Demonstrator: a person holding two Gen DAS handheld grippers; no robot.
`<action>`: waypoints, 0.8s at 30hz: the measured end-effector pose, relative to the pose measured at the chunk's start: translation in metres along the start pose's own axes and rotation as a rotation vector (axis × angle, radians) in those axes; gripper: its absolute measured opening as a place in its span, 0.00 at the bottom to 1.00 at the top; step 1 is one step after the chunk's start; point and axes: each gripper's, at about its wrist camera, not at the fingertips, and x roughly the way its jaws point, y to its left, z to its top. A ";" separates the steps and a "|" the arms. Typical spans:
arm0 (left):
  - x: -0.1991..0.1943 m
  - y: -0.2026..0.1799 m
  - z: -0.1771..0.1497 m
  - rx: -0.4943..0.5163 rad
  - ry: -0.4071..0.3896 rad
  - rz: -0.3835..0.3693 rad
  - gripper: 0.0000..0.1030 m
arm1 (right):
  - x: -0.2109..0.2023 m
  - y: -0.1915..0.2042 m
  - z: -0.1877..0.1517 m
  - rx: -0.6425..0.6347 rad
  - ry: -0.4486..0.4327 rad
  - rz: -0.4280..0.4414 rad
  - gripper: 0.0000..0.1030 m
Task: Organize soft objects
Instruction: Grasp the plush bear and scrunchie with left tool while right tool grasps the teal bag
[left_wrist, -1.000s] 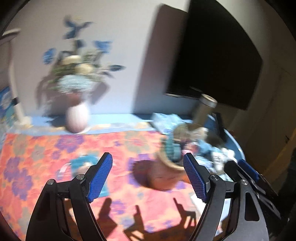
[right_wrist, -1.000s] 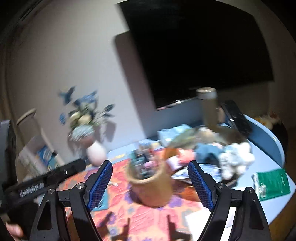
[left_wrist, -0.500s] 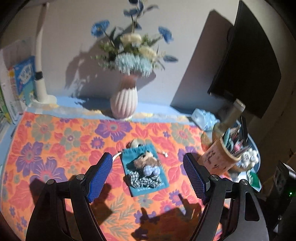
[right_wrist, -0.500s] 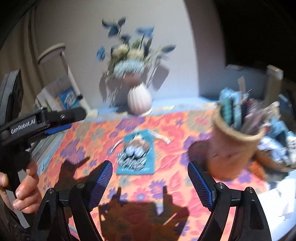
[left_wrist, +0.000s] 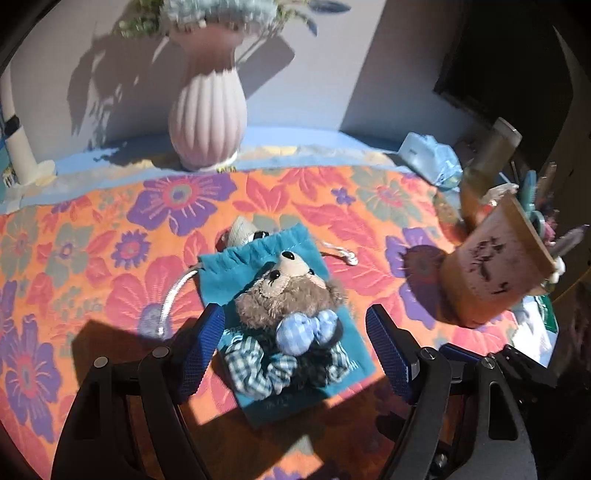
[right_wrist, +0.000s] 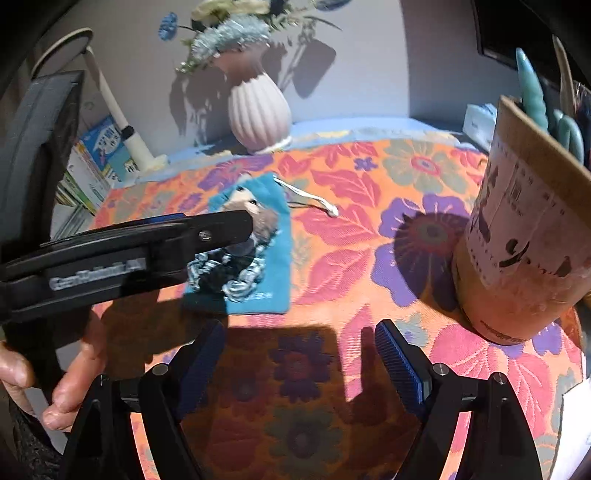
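Bear (left_wrist: 291, 295) face — left view; right — hidden.

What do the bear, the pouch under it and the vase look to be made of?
Teddy bear: shaggy brown plush, going by the fuzzy pile, with a blue gingham fabric bow. Teal drawstring pouch: matte woven cloth; gathered hem, white cord. Ribbed vase: probably matte ceramic, pale pink, no shine; plastic can't be ruled out.

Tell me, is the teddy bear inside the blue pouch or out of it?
Out. The bear lies on top of the flat pouch, fully visible, with a checked scrunchie below it.
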 end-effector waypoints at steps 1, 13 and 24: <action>0.003 0.000 0.000 -0.001 0.002 0.003 0.73 | 0.002 -0.001 0.000 0.000 0.006 0.000 0.80; -0.021 0.024 -0.004 -0.040 -0.061 0.000 0.43 | 0.018 0.016 0.015 -0.040 0.030 0.036 0.80; -0.058 0.100 -0.016 -0.180 -0.149 0.064 0.43 | 0.056 0.045 0.029 -0.070 0.037 -0.020 0.98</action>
